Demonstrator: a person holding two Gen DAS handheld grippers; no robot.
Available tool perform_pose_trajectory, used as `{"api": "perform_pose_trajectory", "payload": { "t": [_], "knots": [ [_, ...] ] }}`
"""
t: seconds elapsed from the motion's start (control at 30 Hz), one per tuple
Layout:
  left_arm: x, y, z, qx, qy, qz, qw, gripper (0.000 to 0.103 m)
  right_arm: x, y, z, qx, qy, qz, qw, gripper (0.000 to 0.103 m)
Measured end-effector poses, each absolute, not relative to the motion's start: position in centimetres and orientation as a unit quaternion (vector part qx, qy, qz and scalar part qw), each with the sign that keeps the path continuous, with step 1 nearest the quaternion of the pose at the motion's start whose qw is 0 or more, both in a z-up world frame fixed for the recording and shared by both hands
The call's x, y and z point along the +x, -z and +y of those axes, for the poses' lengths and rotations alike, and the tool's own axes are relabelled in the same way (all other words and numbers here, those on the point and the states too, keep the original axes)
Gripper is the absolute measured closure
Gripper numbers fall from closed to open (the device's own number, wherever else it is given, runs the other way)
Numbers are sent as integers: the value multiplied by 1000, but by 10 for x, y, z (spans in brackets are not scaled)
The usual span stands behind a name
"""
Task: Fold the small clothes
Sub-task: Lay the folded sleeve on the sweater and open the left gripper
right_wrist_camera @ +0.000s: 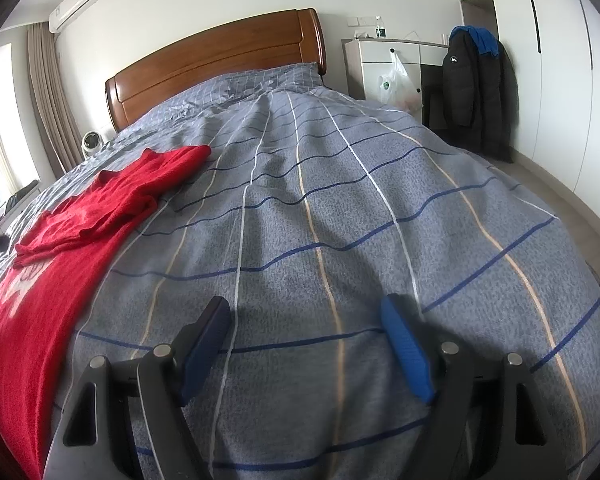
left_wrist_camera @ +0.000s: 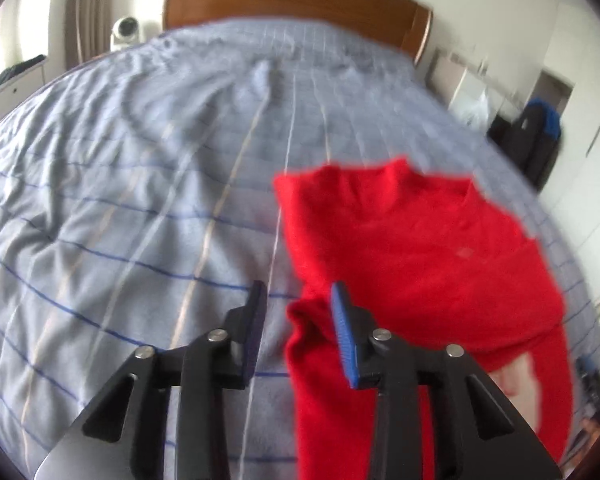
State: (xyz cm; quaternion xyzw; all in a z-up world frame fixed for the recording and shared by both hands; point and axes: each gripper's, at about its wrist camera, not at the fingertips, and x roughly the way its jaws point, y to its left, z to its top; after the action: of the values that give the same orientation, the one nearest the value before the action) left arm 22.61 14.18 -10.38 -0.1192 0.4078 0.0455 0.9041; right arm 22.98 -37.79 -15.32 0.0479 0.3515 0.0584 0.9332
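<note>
The left claw (left_wrist_camera: 298,300) is open, holding nothing, right beside the red top (left_wrist_camera: 412,248). The right claw (right_wrist_camera: 306,320) is wide open over the bed (right_wrist_camera: 340,208). The top lies on the striped gray cover. Behind are a brown headboard (right_wrist_camera: 220,60) and white walls.

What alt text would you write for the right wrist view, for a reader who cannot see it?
The open right gripper hovers over a grey-blue striped bed cover, its fingers holding nothing. A red garment, partly folded, lies on the bed to the left. A wooden headboard and a black jacket stand behind.
</note>
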Motion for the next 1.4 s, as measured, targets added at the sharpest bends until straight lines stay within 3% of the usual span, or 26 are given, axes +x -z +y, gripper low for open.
{"api": "perform_pose_trajectory", "payload": {
  "t": [0.03,0.6,0.73,0.8,0.9,1.2,1.4],
  "knots": [
    [229,120,144,-125,-60,436,889,97,230,153,-377,47,-58,352,933,26],
    [192,129,156,-188,-44,433,881,95,230,154,-378,48,-58,348,935,26],
    [162,122,158,-185,-32,429,884,78,230,154,-378,46,-57,349,934,26],
    [144,116,156,-172,-31,423,889,54,229,154,-377,44,-55,349,934,26],
    [124,108,157,-154,-38,417,895,34,228,153,-376,39,-52,349,935,26],
    [80,102,163,-169,-52,400,899,25,228,153,-372,25,-42,353,934,26],
    [70,106,161,-172,-60,404,897,25,228,153,-371,21,-39,353,934,26]
  ]
}}
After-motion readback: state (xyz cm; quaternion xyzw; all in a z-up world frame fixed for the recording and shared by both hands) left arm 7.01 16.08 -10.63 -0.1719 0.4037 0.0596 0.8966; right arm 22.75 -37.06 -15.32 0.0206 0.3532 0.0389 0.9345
